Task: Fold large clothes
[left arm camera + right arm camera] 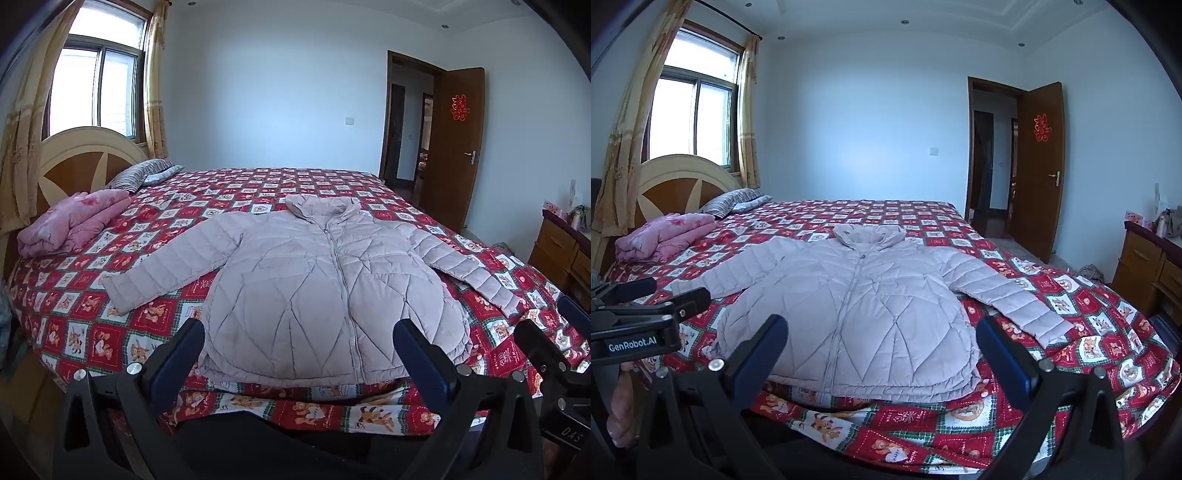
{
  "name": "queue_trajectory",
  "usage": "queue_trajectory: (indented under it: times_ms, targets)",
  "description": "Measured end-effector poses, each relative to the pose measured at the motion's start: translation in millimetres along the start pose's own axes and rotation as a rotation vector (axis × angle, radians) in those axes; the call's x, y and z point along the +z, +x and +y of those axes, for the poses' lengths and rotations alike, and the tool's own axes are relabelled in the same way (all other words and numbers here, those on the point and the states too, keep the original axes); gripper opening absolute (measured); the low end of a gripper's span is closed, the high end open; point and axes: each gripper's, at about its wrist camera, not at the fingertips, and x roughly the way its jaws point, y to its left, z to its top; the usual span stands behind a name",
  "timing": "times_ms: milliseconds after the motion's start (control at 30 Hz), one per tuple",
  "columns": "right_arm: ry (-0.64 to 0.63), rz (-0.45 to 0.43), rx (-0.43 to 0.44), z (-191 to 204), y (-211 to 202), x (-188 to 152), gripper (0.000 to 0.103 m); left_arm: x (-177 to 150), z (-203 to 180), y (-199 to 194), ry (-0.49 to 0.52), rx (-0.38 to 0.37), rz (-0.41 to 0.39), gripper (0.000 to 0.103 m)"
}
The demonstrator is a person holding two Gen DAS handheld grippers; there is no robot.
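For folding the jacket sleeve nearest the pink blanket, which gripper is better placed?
Probably the left gripper. It hangs open on that side of the jacket, nearer that sleeve; the right gripper, also open, faces the other sleeve.

Quilted puffer jacket (314, 288), pale pinkish-grey, long-sleeved, with stand-up collar. Front zipper (341, 295) fully closed. The jacket lies flat and front-up on the bed (92, 317), over the red patterned bedspread, unfolded. Collar toward the far side; hem at the near edge. Both sleeves are spread outward and angled toward the near edge, cuffs resting on the bedspread
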Motion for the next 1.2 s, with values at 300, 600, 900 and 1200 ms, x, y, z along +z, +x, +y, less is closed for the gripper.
queue_trajectory:
  times_ms: [300,600,900,1200]
  targets:
    - [0.005,0.006,0.003,-0.1,2.5,-1.6,0.103,2.9,6.4,1.5,-0.006,0.0,0.007,0.102]
    - [0.007,0.018,0.008,0.0,4.2,-2.5,0.103,1.8,6.1,1.8,-0.003,0.001,0.006,0.102]
    - [0.008,0.025,0.01,1.0,5.4,-3.4,0.103,1.4,6.7,0.7,-0.003,0.003,0.0,0.102]
    - [0.008,0.029,0.013,2.1,5.9,-4.6,0.103,2.0,7.4,0.0,-0.003,0.006,-0.003,0.102]
